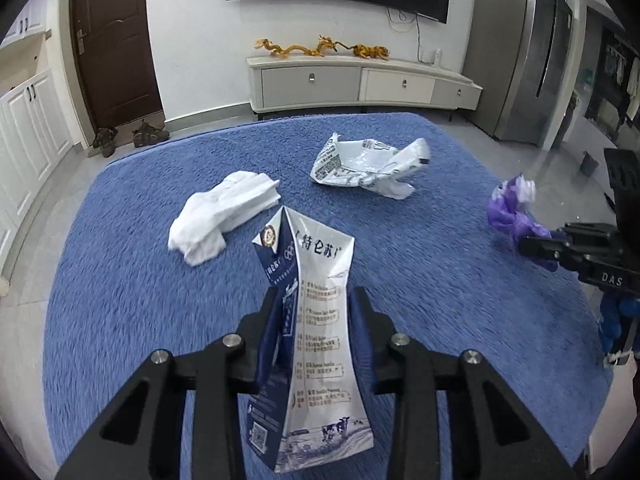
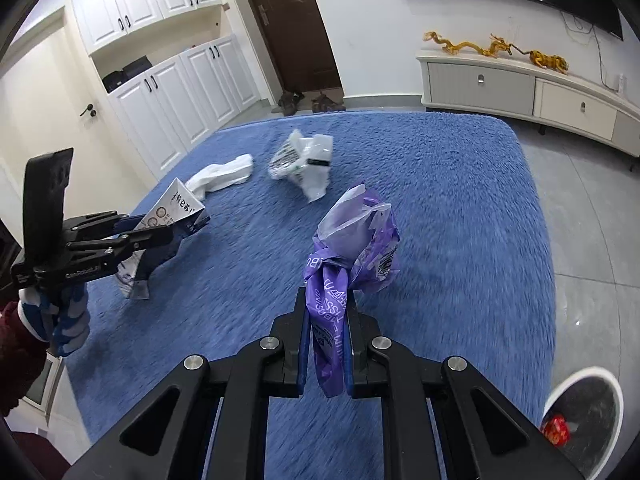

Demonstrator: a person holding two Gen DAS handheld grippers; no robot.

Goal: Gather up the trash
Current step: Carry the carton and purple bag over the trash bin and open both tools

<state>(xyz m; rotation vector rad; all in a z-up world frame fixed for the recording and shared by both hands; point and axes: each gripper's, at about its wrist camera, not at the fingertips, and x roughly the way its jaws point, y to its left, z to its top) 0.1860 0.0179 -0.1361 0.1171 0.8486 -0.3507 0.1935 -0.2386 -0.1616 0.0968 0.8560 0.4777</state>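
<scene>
A flattened blue-and-white milk carton (image 1: 320, 360) is clamped between the fingers of my left gripper (image 1: 316, 294), lifted over the blue rug (image 1: 440, 280). My right gripper (image 2: 326, 298) is shut on a crumpled purple plastic wrapper (image 2: 356, 244), also held above the rug. Each gripper shows in the other view: the right one (image 1: 536, 246) with the purple wrapper (image 1: 508, 212), the left one (image 2: 168, 232) with the carton (image 2: 176, 208). On the rug lie a wad of white tissue (image 1: 224, 212) and a crumpled white printed bag (image 1: 368, 164).
A white round bin (image 2: 592, 404) with a red scrap (image 2: 555, 430) inside stands on the grey floor at lower right. A low TV cabinet (image 1: 360, 84), a brown door (image 1: 112, 40), shoes (image 1: 150, 134) and a grey fridge (image 1: 532, 60) border the rug.
</scene>
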